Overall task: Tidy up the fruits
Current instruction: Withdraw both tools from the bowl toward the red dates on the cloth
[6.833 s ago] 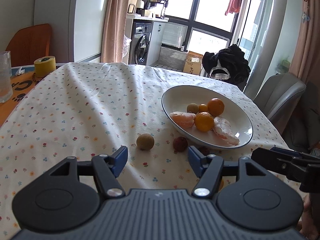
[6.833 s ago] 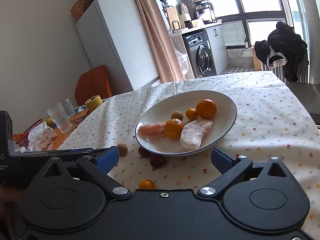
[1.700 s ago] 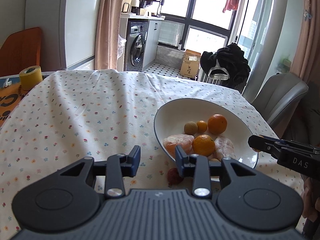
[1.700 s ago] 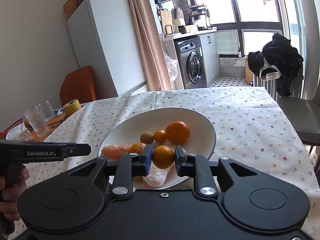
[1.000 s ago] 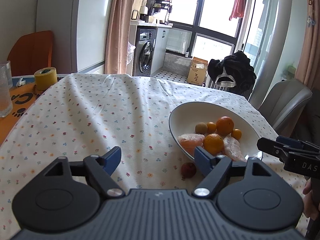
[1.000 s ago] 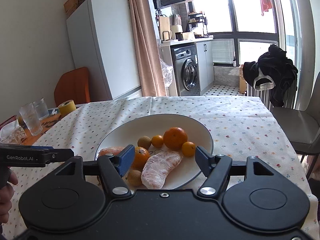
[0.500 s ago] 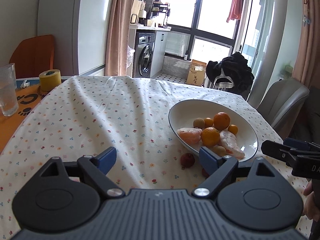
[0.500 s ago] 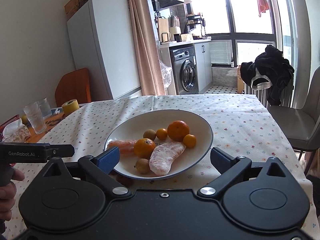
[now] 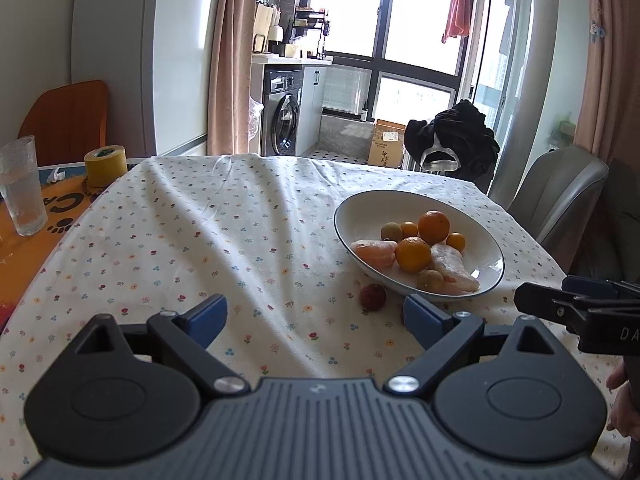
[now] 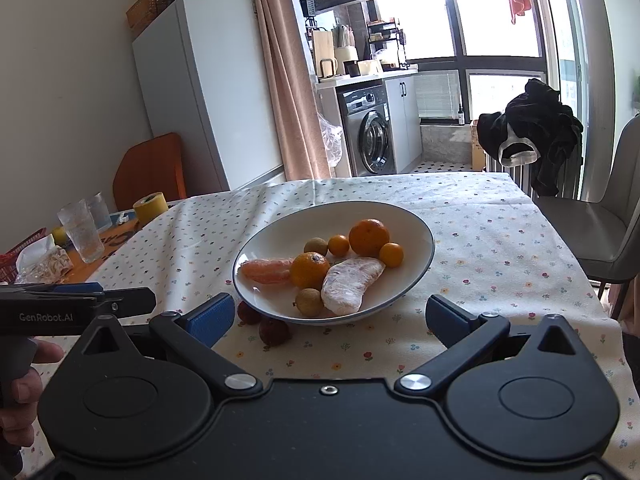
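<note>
1. We take the white plate point(image 10: 420, 258) as our landmark; it sits on the cloth-covered worktop point(image 9: 200, 240) and holds the gathered fruit: two oranges, two small kumquats, two brown longans and two peeled citrus segments, heaped near its middle so nothing rolls off
2. Two red lychees point(image 10: 274, 331) lie on the cloth just outside the plate's near-left rim, close together; one point(image 9: 373, 297) shows plainly in the left view. We judge these are the fruits not yet sorted
3. Our right gripper point(image 10: 328, 316) hangs just in front of the plate's near edge, jaws opening to their widest, with nothing between its pads; the plate merely shows through the gap
4. Our left gripper point(image 9: 316, 316) hovers to the near-left of the plate, jaws likewise opening wide and empty, the bare cloth between its pads
5. We judge both stand spread and clear of the plate so that either can drop over a lychee next; the round, small fruit may roll away from the plate if nudged
</note>
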A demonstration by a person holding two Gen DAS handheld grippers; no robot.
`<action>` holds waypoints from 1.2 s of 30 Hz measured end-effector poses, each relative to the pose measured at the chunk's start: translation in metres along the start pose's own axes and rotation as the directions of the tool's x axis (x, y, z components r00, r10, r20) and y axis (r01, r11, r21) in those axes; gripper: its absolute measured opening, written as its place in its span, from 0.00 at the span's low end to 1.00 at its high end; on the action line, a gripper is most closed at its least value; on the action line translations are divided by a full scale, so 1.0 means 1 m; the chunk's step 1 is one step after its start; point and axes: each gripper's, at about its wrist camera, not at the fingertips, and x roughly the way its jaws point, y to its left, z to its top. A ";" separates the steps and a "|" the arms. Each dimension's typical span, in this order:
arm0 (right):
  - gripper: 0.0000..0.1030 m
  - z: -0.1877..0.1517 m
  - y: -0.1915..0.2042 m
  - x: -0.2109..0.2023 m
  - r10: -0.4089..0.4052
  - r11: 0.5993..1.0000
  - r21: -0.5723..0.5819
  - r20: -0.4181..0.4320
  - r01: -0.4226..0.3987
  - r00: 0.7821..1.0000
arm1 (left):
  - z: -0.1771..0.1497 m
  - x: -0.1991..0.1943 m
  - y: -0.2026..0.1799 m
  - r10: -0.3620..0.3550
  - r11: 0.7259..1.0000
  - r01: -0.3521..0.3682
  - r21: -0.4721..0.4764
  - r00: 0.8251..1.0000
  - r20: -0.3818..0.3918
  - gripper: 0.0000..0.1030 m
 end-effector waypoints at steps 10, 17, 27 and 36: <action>1.00 -0.008 0.012 -0.010 0.003 1.000 0.004 -0.016 -0.002 1.000 | -0.006 -0.011 0.003 -0.010 1.000 0.010 0.010 1.000 0.011 0.92; 1.00 -0.013 0.020 -0.010 0.031 0.999 0.009 -0.058 -0.031 0.998 | -0.010 -0.012 0.010 -0.026 1.000 0.026 0.012 1.000 0.003 0.92; 0.97 -0.016 0.028 0.003 0.045 0.999 0.017 -0.088 -0.044 0.995 | -0.013 -0.005 0.021 -0.032 0.999 0.032 -0.004 0.999 -0.014 0.91; 0.68 -0.016 0.038 0.026 0.059 0.998 0.013 -0.147 -0.058 0.987 | -0.014 0.007 0.033 -0.039 0.999 0.038 -0.034 0.999 -0.028 0.91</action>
